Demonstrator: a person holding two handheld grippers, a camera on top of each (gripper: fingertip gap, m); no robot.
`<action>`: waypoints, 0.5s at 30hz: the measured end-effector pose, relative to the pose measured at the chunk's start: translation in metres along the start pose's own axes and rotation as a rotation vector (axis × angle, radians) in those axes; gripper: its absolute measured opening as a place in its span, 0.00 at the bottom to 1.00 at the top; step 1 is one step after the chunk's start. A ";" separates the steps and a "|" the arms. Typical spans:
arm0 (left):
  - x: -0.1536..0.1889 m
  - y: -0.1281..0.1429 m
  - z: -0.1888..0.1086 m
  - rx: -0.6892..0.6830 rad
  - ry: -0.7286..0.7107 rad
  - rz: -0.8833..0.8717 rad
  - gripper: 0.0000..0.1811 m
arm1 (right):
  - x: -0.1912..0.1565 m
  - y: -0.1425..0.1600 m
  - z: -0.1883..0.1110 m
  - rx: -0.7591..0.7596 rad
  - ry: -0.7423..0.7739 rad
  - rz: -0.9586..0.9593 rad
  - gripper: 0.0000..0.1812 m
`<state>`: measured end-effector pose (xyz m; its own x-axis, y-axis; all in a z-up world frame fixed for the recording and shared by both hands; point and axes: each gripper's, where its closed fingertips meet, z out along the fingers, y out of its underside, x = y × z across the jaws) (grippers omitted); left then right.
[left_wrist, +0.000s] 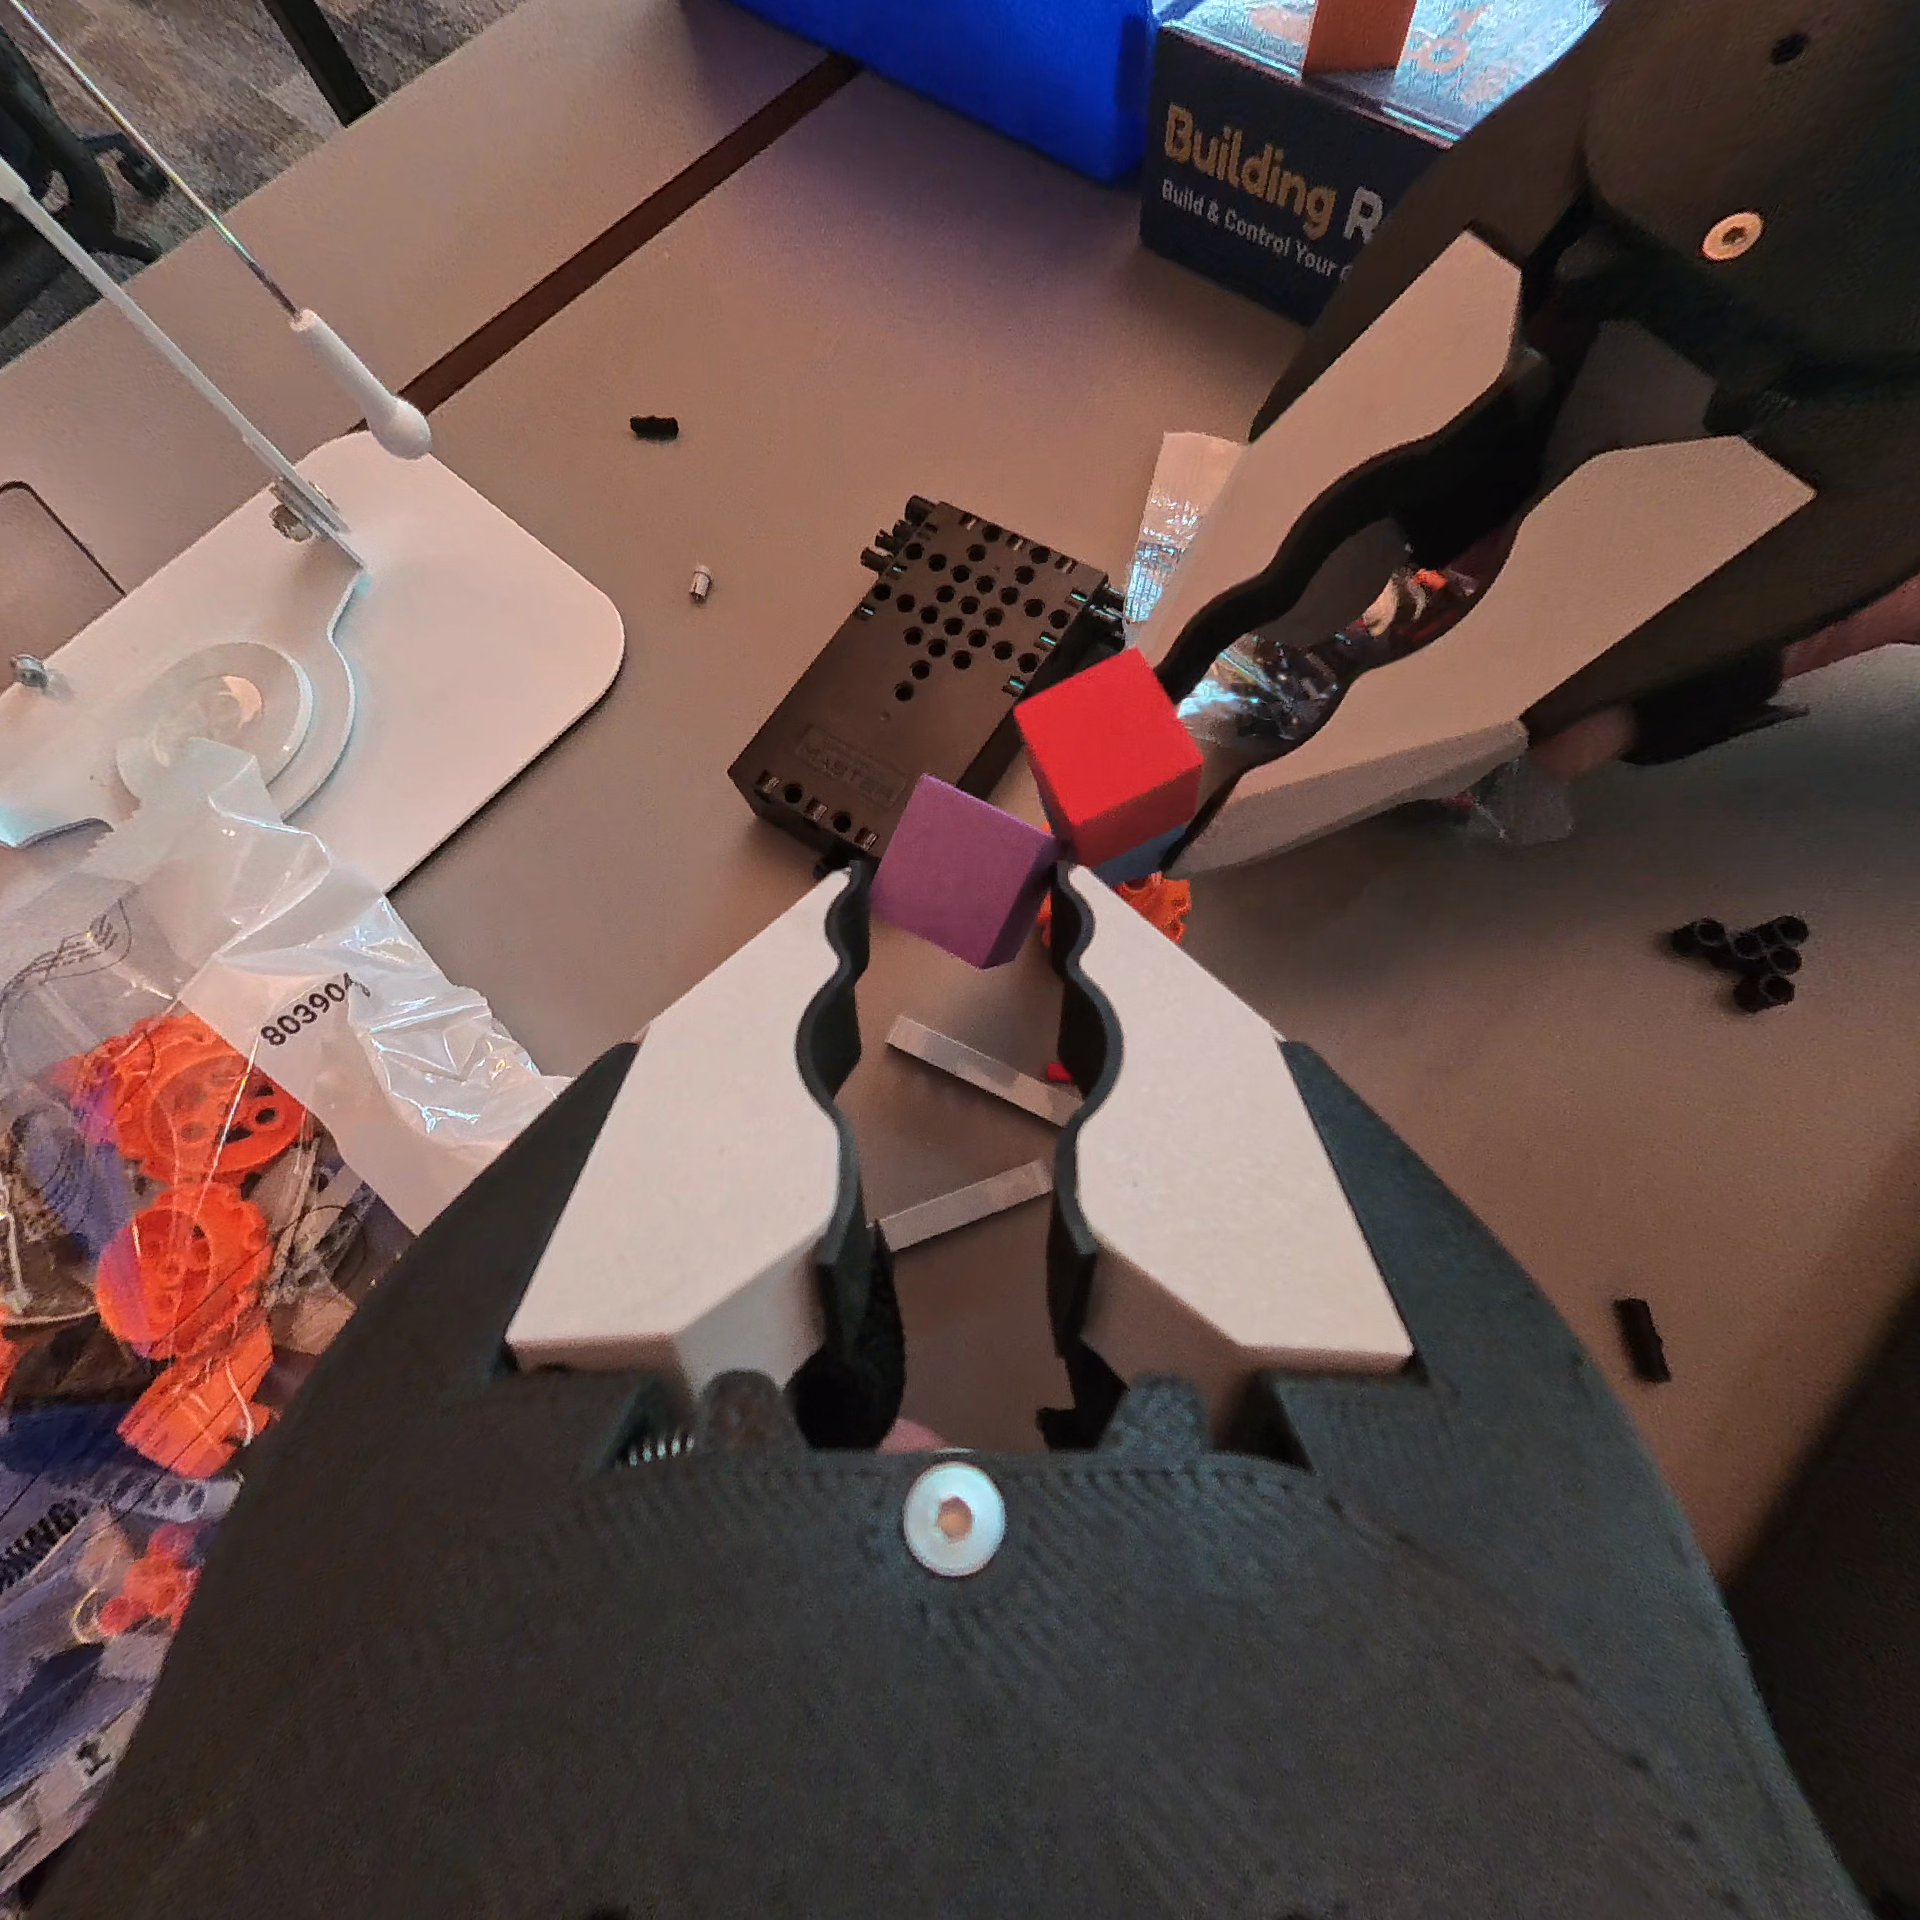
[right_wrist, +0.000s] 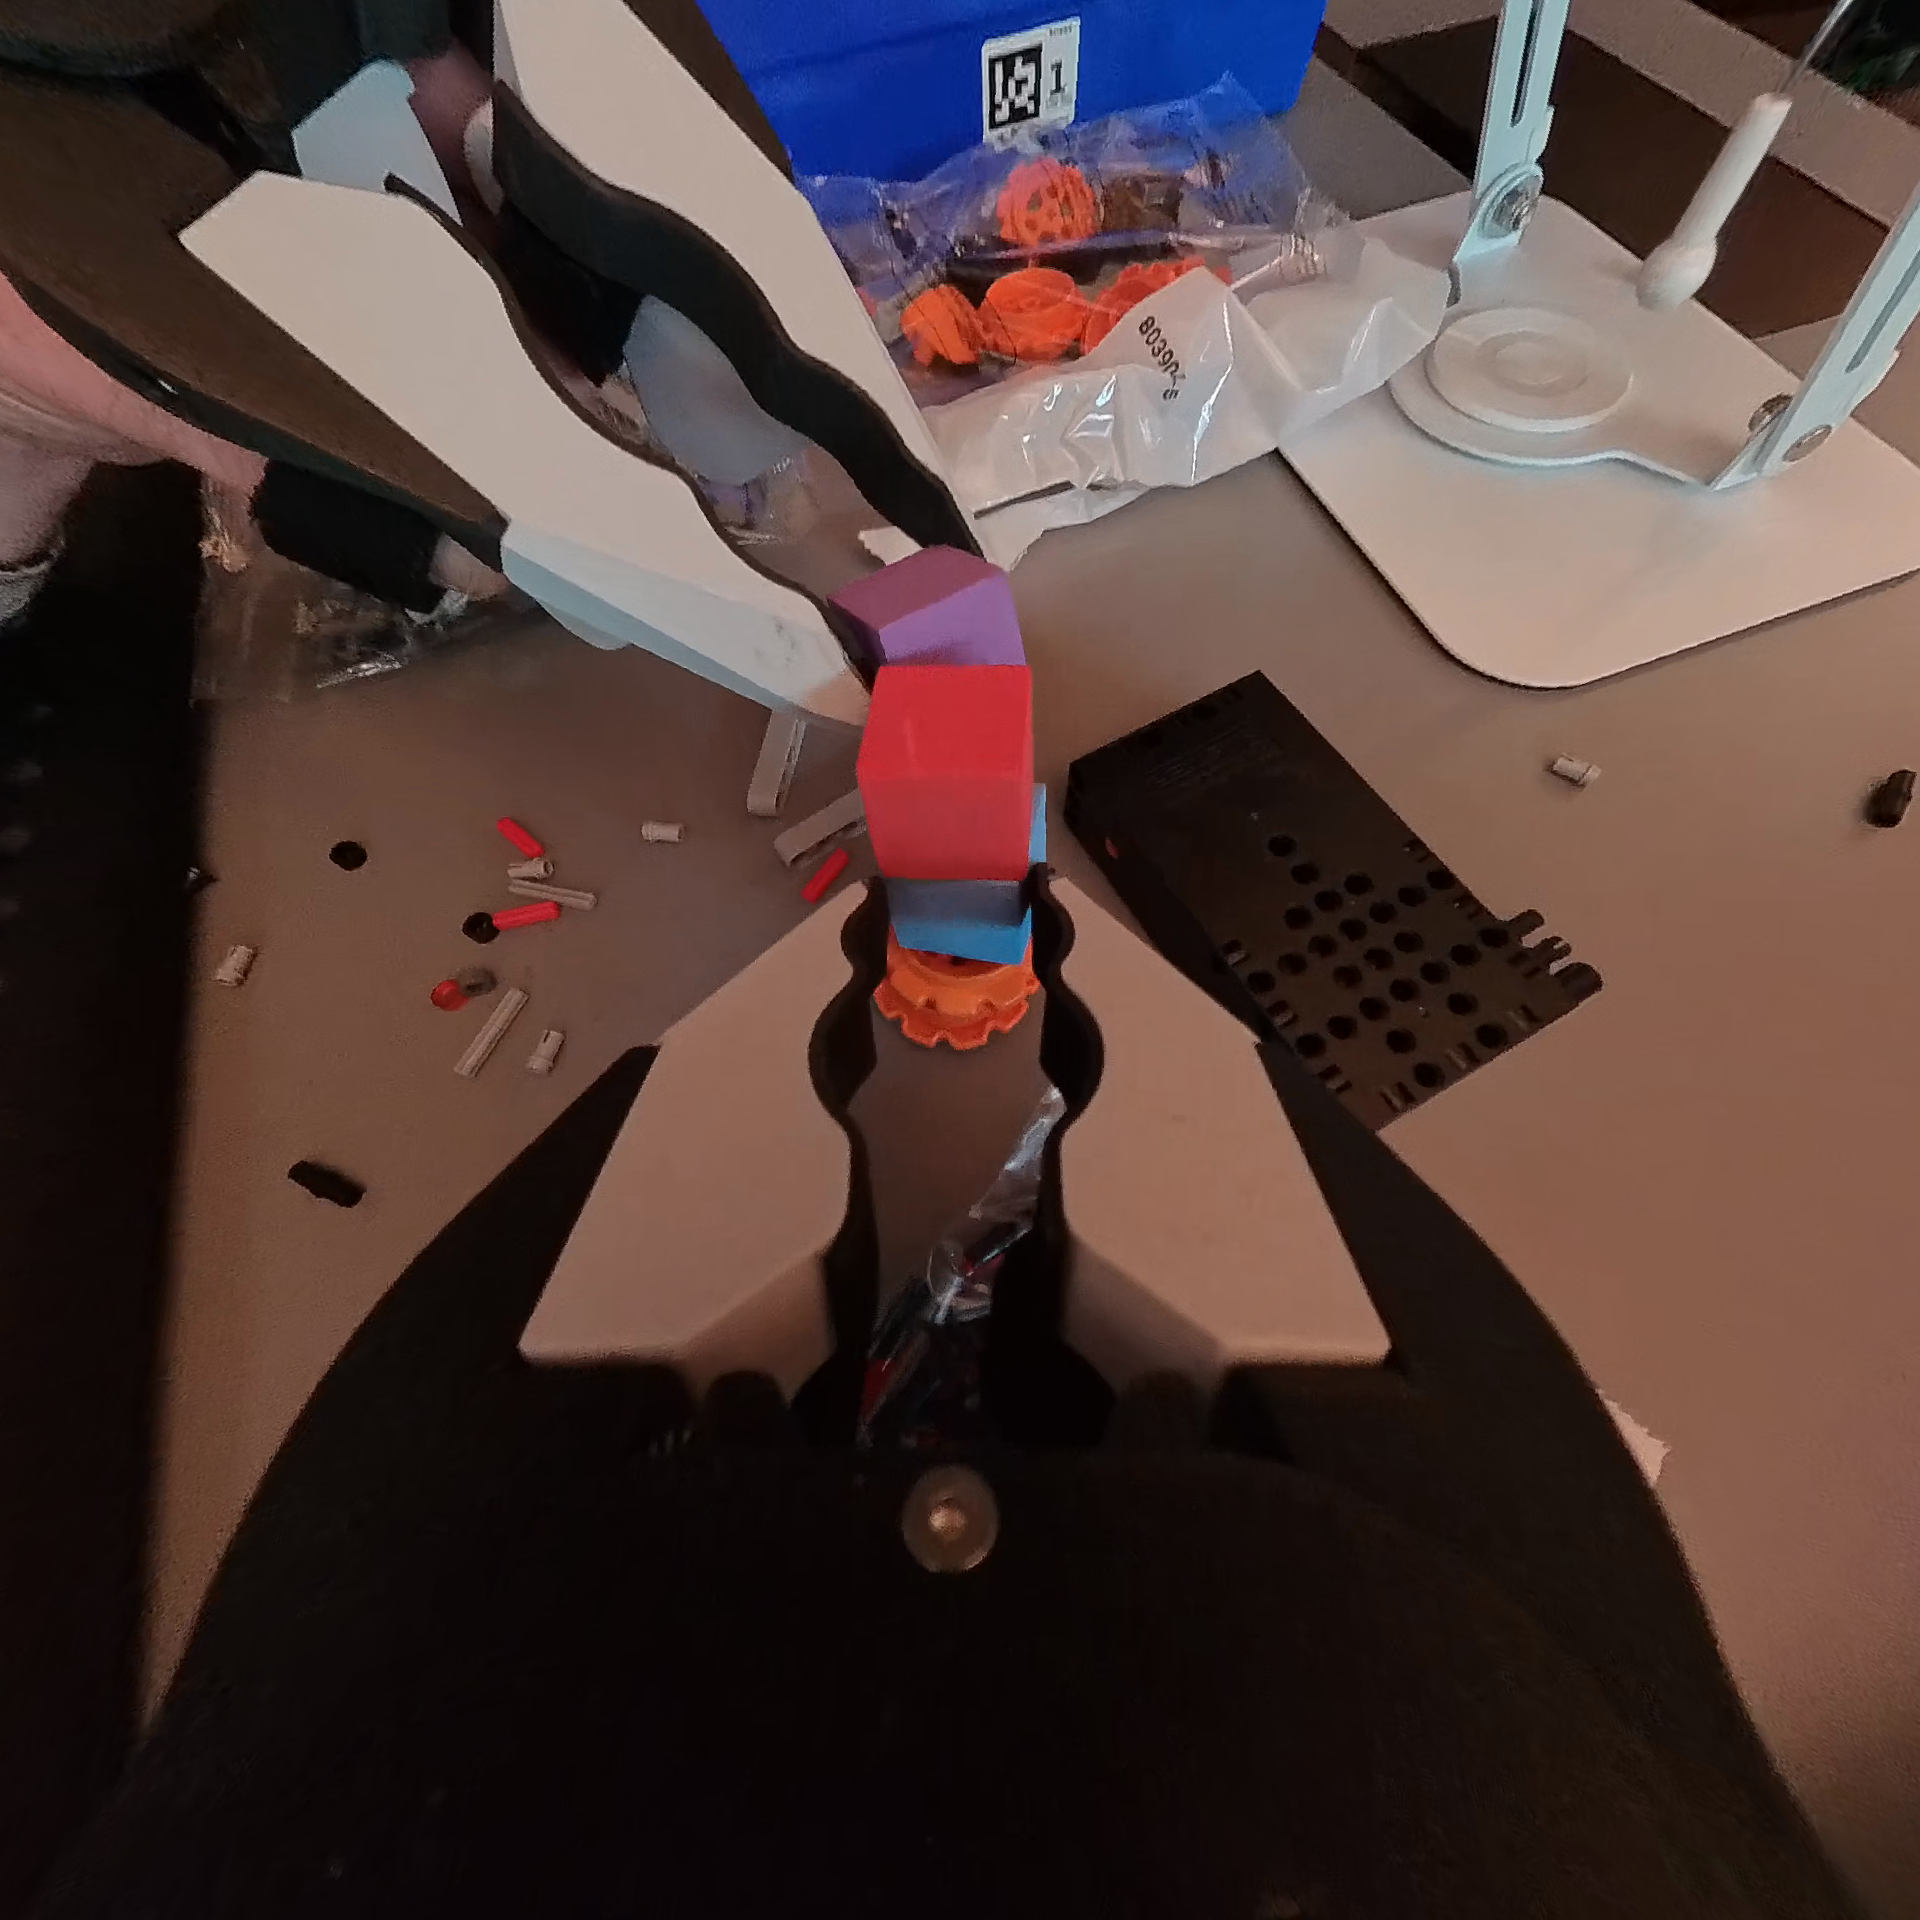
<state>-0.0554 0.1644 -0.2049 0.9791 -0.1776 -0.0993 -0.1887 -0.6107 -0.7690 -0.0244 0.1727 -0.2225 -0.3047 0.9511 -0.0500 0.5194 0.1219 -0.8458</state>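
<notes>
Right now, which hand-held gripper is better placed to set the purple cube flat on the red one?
Left: its hand-held gripper grips the tilted purple cube just over the red cube.

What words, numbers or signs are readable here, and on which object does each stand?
I do not copy writing; it stands on these:
Dark blue box: yellow and white print.
Clear bag: number on white label.
Black perforated plate: embossed mark, small.
Blue bin: square code sticker.

I'm seeing a black perforated plate (right_wrist: 1340, 914) lying flat on the table (right_wrist: 1683, 1195). A clear bag of orange gears (right_wrist: 1039, 301) is sitting against a blue bin (right_wrist: 883, 83), with a white stand base (right_wrist: 1610, 520) standing beside it. Small grey and red pins (right_wrist: 530, 904) are lying scattered to the left.
</notes>
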 end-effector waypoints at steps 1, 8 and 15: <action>0.000 0.000 -0.001 0.001 0.001 0.000 0.18 | 0.000 -0.001 -0.001 0.013 -0.003 0.002 0.14; 0.000 0.003 -0.001 -0.002 0.005 -0.007 0.18 | -0.003 -0.002 0.002 0.044 -0.052 0.021 0.14; 0.003 0.006 0.002 -0.019 0.013 0.000 0.18 | -0.003 0.002 0.006 0.035 -0.059 0.021 0.14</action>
<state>-0.0538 0.1617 -0.2113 0.9780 -0.1876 -0.0913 -0.1906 -0.6251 -0.7569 -0.0271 0.1687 -0.2268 -0.3409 0.9350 -0.0977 0.4979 0.0914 -0.8624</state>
